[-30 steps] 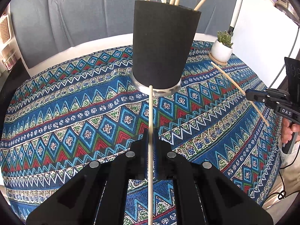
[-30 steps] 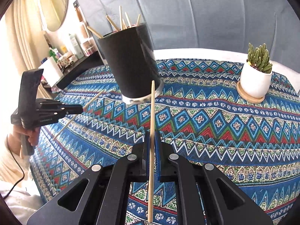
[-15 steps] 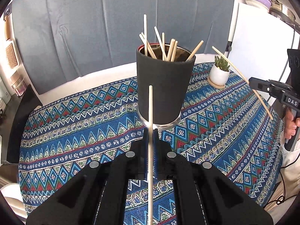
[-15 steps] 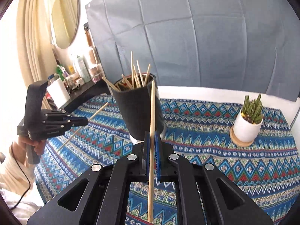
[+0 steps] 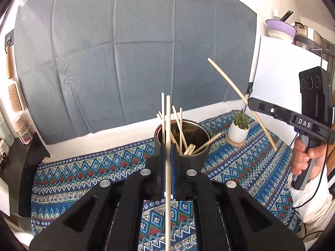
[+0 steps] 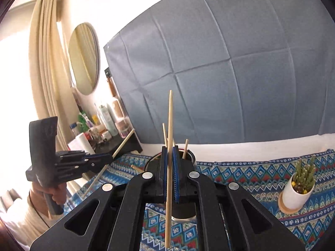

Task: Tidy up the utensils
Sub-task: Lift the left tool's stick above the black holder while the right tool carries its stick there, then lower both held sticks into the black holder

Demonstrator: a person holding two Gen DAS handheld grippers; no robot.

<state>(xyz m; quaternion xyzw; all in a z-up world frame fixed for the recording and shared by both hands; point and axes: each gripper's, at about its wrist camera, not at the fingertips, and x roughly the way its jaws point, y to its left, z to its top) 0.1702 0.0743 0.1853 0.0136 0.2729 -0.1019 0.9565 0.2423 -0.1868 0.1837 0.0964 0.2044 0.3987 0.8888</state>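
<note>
"DAS" lettering on right tool (image 5: 249, 102) body

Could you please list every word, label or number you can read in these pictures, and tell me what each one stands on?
"DAS": white letters on the black side of the right tool, seen from the left wrist camera.
Bottles on the shelf by the mirror: labels too small and blurred to read.
Left tool, seen from the right wrist camera: no readable marking.
Nothing else legible.

Both grippers (image 5: 167, 156) (image 6: 170, 159) have lifted their chopsticks (image 5: 168, 125) (image 6: 170, 121) above the cup (image 5: 201, 138).
</note>
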